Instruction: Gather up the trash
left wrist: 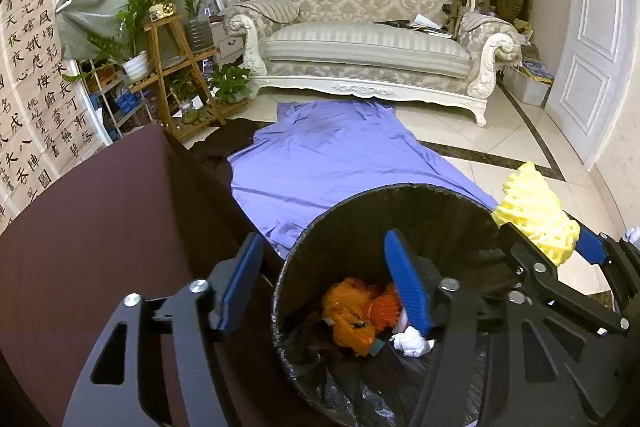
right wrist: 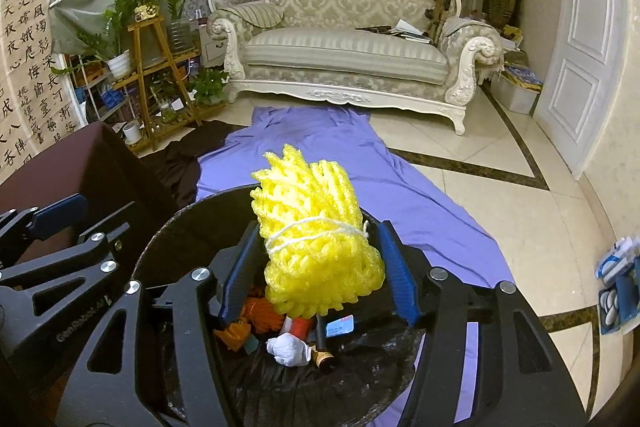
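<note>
A black lined trash bin stands on a purple sheet. It holds orange netting, crumpled white paper and other scraps. My left gripper is open and empty, straddling the bin's left rim. My right gripper is shut on a yellow foam net and holds it over the bin. The net also shows at the right in the left wrist view.
A dark brown table is at the left, next to the bin. An ornate white sofa stands at the back, a plant stand at back left, a white door at right. A blue box lies on the tiled floor.
</note>
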The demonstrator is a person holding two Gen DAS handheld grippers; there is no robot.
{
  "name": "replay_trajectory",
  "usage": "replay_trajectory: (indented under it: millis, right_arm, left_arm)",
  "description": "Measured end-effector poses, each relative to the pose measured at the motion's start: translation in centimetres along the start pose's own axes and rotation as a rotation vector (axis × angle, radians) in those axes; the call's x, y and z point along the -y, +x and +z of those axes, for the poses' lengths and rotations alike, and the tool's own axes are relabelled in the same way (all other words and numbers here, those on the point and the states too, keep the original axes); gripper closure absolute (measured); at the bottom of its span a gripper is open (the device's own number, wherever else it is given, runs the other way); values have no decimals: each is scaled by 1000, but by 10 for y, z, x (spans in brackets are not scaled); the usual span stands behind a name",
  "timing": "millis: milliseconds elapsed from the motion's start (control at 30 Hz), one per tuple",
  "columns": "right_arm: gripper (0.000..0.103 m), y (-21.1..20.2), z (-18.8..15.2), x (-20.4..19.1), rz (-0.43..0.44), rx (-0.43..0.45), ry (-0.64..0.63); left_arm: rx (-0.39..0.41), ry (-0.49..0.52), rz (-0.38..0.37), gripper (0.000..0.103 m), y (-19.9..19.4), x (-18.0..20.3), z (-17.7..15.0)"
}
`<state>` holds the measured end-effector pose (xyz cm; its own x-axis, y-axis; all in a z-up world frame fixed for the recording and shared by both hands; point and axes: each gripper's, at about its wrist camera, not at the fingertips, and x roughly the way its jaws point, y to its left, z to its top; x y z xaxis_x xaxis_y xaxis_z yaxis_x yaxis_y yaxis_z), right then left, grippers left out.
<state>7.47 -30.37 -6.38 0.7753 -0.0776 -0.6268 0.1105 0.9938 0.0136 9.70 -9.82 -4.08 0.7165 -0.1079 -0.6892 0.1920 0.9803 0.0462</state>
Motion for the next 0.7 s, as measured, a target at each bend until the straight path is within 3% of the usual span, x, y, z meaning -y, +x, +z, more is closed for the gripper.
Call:
replay_trajectory:
  millis: [133, 700]
  right_arm:
    - [43, 0, 0, 1, -2, -1, 0]
    - [42, -1, 1, 2, -4, -1, 0]
  left_arm:
    - [5, -3, 6, 32, -1, -2, 0]
    - [23, -19, 34, 29, -8, -13, -1]
